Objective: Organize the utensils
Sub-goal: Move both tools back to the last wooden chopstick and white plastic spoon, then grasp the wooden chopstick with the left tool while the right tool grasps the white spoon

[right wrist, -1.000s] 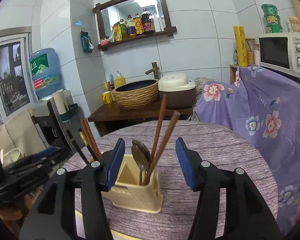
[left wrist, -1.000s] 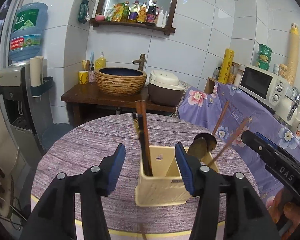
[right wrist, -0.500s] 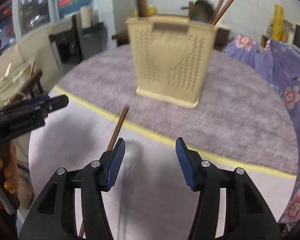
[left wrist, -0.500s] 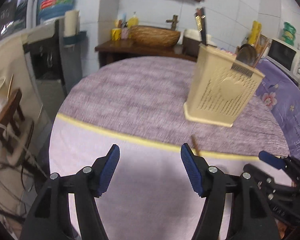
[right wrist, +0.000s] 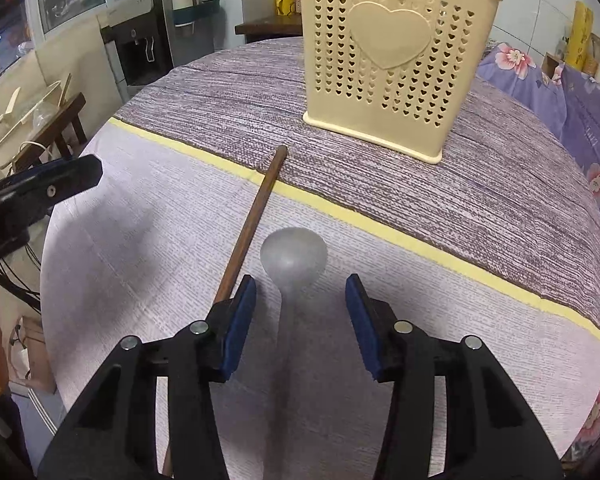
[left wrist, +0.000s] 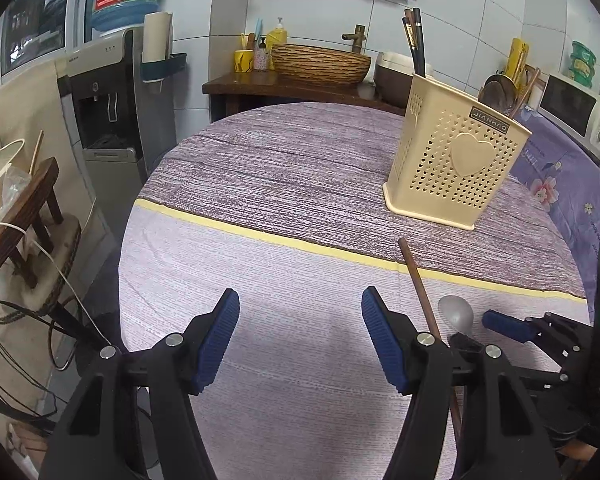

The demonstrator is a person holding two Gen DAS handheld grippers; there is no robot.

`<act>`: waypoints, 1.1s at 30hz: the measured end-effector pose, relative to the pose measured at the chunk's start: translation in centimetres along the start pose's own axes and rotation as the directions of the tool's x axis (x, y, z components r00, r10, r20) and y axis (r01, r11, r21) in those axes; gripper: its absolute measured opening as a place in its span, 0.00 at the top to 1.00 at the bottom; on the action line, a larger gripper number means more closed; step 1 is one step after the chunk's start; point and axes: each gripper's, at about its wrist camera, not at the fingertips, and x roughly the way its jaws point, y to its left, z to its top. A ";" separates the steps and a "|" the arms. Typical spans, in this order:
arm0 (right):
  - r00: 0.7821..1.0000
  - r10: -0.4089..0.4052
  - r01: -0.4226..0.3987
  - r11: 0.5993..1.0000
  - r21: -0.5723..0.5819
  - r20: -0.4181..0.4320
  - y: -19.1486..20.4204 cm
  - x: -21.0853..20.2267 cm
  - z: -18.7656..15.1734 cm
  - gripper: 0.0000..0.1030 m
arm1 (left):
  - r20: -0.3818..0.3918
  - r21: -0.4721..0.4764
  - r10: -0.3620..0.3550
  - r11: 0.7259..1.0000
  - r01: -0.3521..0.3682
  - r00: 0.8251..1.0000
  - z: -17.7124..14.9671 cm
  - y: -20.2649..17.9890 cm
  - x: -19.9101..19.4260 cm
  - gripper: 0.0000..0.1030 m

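Observation:
A cream perforated utensil holder (left wrist: pixel 456 152) stands on the round table and holds dark chopsticks (left wrist: pixel 414 44), a spoon and brown chopsticks; it also shows in the right wrist view (right wrist: pixel 392 60). A brown chopstick (right wrist: pixel 252 216) and a grey metal spoon (right wrist: pixel 294 260) lie on the cloth near the front edge; both show in the left wrist view, the chopstick (left wrist: pixel 418 284) and the spoon (left wrist: pixel 456 314). My right gripper (right wrist: pixel 300 320) is open, low over the spoon's neck, with its jaws on either side. My left gripper (left wrist: pixel 300 340) is open and empty, left of the chopstick.
The table (left wrist: pixel 284 168) has a purple striped cloth with a yellow band (left wrist: pixel 300 242). A water dispenser (left wrist: pixel 120 92) and a wooden stool (left wrist: pixel 24 208) stand to the left. A microwave (left wrist: pixel 580 112) on a flowered cloth is at the right. A basin counter (left wrist: pixel 300 80) is behind.
Both grippers have dropped from above the holder to the table's near edge. The right gripper has moved in over the lying spoon, beside the chopstick.

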 end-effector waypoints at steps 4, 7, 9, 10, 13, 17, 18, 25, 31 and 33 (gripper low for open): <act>1.000 0.003 -0.003 1.000 0.001 -0.003 0.3 0.7 1.0 0.56 | -0.006 0.005 -0.005 1.000 0.005 1.000 0.0 -0.2 0.0 0.38; 1.000 0.004 -0.004 1.000 -0.002 -0.003 0.4 1.0 1.6 0.61 | -0.011 0.009 -0.004 1.000 0.004 1.000 -0.1 -0.2 0.1 0.38; 1.000 0.003 -0.003 1.000 -0.007 -0.004 0.5 1.1 1.8 0.64 | -0.016 0.010 -0.005 1.000 0.005 1.000 0.0 -0.3 0.3 0.38; 1.000 0.005 -0.005 1.000 -0.007 -0.005 0.5 1.1 1.9 0.64 | -0.018 0.011 -0.007 1.000 0.007 1.000 0.0 -0.3 0.3 0.39; 1.000 0.027 -0.027 1.000 0.010 0.000 0.1 1.0 1.9 0.64 | -0.026 0.014 -0.016 1.000 0.017 1.000 0.0 -0.5 0.5 0.39; 0.998 0.043 -0.046 0.997 0.061 0.056 -1.4 -0.9 1.8 0.64 | -0.040 0.036 -0.042 0.998 0.043 0.998 -0.1 -1.4 0.8 0.39; 0.996 0.039 -0.045 0.996 0.071 0.083 -1.9 -2.0 1.9 0.64 | -0.045 0.038 -0.048 0.998 0.050 0.998 -0.1 -1.5 0.9 0.39; 0.964 0.018 -0.055 0.990 0.132 0.266 -5.2 -9.8 2.1 0.64 | -0.085 0.074 -0.098 0.992 0.104 0.992 -0.1 -3.7 1.8 0.42; 0.946 -0.012 -0.043 0.986 0.162 0.325 -7.1 -12.8 1.6 0.64 | -0.145 0.113 -0.139 0.981 0.156 0.980 0.2 -6.5 3.7 0.54; 0.943 -0.016 -0.042 0.985 0.166 0.332 -7.4 -13.1 1.3 0.64 | -0.169 0.120 -0.149 0.978 0.170 0.974 0.4 -7.4 4.5 0.59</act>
